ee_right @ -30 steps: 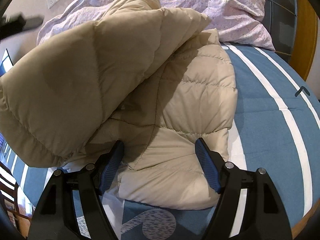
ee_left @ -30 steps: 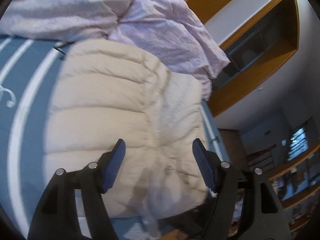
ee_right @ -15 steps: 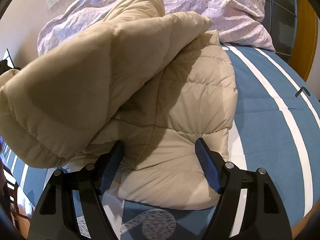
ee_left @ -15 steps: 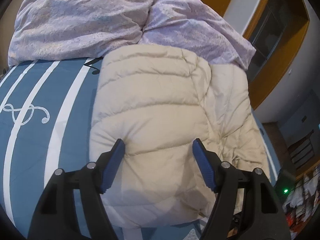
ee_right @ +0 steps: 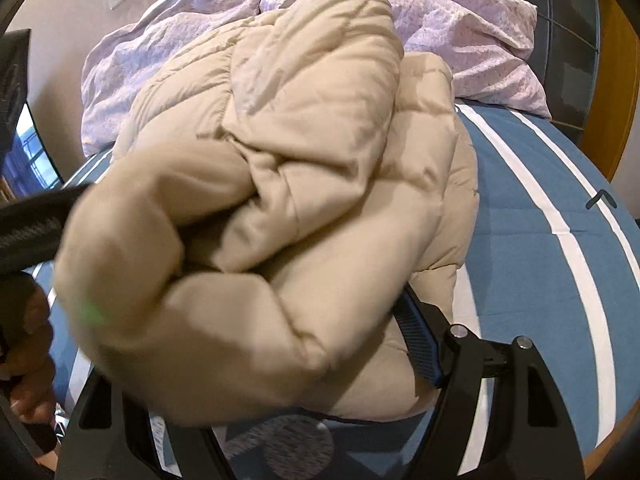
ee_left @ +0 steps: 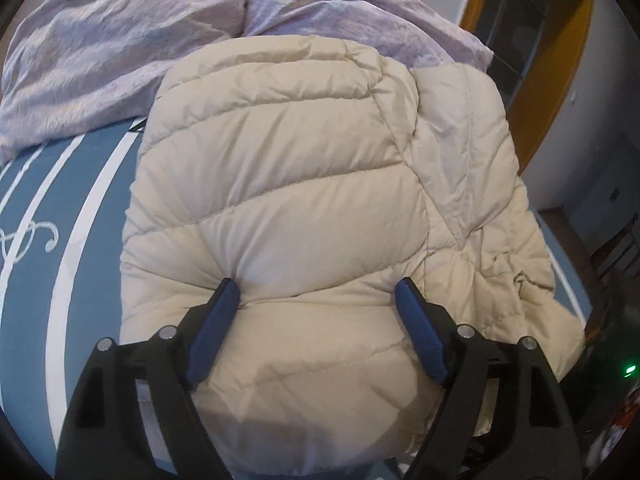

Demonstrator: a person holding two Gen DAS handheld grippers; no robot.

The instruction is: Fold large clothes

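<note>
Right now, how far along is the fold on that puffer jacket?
Partly done. The beige puffer jacket lies doubled over on the blue striped bedspread. In hand: the left gripper, jaws just opened wider, sits over the folded layer; in the right wrist view a bunched flap hides the right gripper's grip. Left: laying that flap flat and squaring edges.

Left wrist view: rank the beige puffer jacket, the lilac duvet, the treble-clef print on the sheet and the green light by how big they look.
1. Beige puffer jacket, though it lies nearest the camera.
2. Lilac duvet, partly hidden behind the jacket.
3. Treble-clef print, cut off by the frame edge.
4. Green light.
</note>
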